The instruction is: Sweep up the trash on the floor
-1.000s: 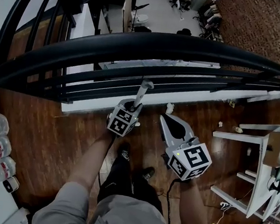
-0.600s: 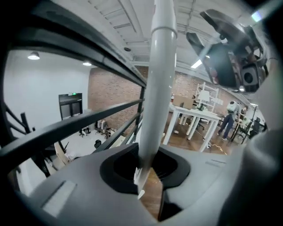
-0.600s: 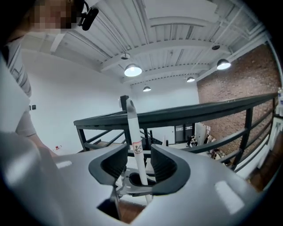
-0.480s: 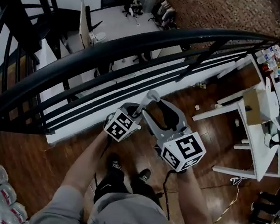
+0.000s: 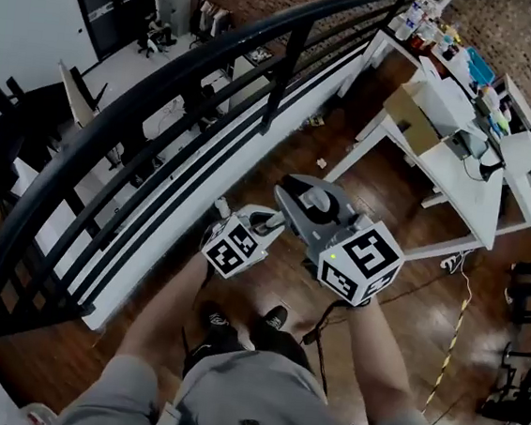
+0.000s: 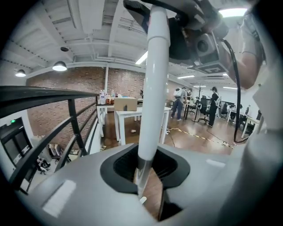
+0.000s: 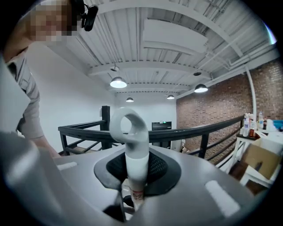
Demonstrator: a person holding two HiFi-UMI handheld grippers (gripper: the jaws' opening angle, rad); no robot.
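Handle (image 6: 152,88): white pole ending in a grey loop (image 7: 128,121). Carried clear of the floor, above the person's shoes (image 5: 273,319). Gripped in two places, one claw on each. Lower end out of sight beneath the left claw.

Left claw (image 5: 262,224): closed on the pole, pads pressed against its lower, metal-coloured stretch. Marker cube turned toward the person.

Right claw (image 7: 134,178): jaws just been closing with the handle between them, now clamped on the white pole just beneath the loop. Loop sticks out past the jaws. Sits just beside the left claw, further along the same pole.

Trash: small pale scrap (image 5: 322,163) lying on the wooden floor (image 5: 398,296), near a leg of the white tabletop (image 5: 467,181) and well apart from both claws. More pale bits near the foot of the railing, too small to tell.

Railing (image 5: 164,102): black, curved, running along the floor's edge, with a lower level visible beyond it.

Tabletop load: cardboard box (image 5: 409,118) and, at the far end, bottles (image 5: 427,21).

Striped strip (image 5: 449,349): yellow and black, trailing across the floor to the person's right.

Background, left gripper view: brick wall (image 6: 53,101) and several people (image 6: 179,99) standing far down the room.
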